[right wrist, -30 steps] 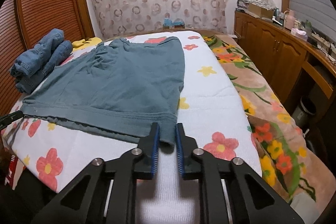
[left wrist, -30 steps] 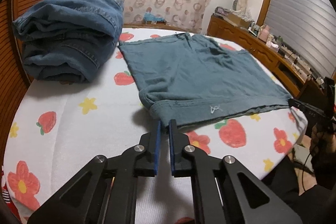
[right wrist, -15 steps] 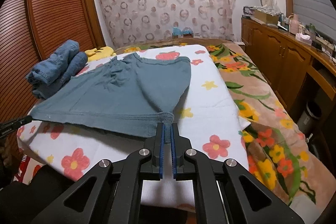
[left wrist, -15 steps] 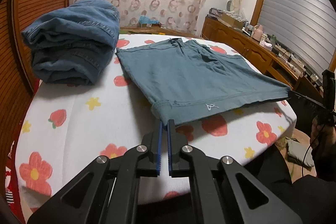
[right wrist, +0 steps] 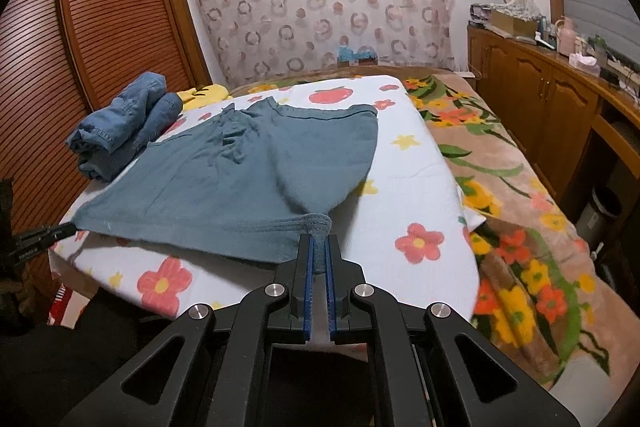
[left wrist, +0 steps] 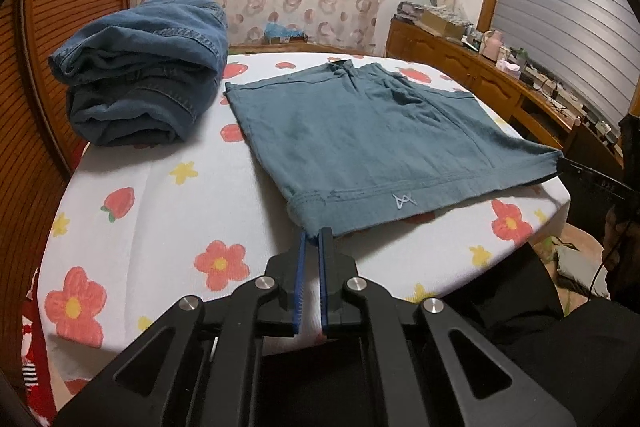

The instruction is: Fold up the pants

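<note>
Soft teal knit pants (left wrist: 360,139) lie spread on the flower-printed bed sheet (left wrist: 160,211), beside folded denim jeans (left wrist: 140,67). The left gripper (left wrist: 313,239) and right gripper (right wrist: 319,247) each have jaws clamped on a hem corner. Only the right view shows the floral blanket (right wrist: 520,211). The hem now hangs lifted, taut.

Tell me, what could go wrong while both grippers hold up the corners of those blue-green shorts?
1. The left gripper and right gripper each pinch only a small bit of hem on the teal shorts, so a corner might slip out.
2. The lifted edge already sags and bunches near the right gripper, so the fold could land crooked.
3. The folded jeans sit close beside the shorts; swinging cloth might brush them.
</note>
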A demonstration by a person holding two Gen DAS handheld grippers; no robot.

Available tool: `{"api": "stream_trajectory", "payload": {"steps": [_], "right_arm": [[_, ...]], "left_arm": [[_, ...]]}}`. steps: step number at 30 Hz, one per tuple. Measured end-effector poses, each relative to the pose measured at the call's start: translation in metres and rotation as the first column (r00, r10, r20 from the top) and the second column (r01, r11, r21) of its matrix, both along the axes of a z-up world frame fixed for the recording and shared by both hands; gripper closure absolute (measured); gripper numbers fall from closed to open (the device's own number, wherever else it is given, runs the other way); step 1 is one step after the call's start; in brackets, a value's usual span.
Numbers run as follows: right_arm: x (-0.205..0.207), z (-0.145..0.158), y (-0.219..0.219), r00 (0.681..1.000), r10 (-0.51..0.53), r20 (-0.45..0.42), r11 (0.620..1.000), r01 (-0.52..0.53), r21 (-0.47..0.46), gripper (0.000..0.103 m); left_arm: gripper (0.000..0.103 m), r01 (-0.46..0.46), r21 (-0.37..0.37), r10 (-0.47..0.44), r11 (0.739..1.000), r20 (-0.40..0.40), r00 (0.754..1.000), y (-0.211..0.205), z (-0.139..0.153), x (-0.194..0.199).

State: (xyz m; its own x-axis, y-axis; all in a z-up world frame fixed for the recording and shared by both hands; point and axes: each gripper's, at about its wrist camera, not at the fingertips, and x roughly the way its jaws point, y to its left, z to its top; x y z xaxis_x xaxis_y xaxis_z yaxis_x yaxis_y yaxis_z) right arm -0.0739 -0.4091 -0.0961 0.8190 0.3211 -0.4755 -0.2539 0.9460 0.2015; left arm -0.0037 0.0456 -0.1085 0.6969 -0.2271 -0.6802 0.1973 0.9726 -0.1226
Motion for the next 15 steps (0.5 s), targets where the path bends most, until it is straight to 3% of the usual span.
{"api": "stream_trajectory", "payload": {"steps": [4,8,10,12,15], "right_arm": [[0.004,0.007,0.006,0.999,0.017,0.029,1.0,-0.017,0.005,0.098],[0.01,0.01,0.012,0.998,0.038,0.059,0.999,-0.038,0.005,0.098],[0.013,0.011,0.016,0.996,0.056,0.07,0.998,-0.056,0.009,0.098],[0.017,0.011,0.024,0.993,0.08,0.082,0.997,-0.081,0.0,0.098],[0.021,0.013,0.038,0.988,0.123,0.098,0.992,-0.123,-0.004,0.098]], "left_arm": [[0.086,-0.022,0.028,0.022,0.999,0.003,1.0,0.0,0.001,0.001],[0.054,-0.028,0.026,0.027,0.999,0.026,0.999,0.006,0.006,0.003],[0.043,-0.041,0.022,0.04,0.999,0.043,0.998,0.01,0.009,0.004],[0.022,-0.049,0.012,0.049,0.999,0.057,0.997,0.014,0.012,0.007],[0.022,-0.061,0.02,0.06,0.998,0.071,0.996,0.019,0.015,0.014]]}}
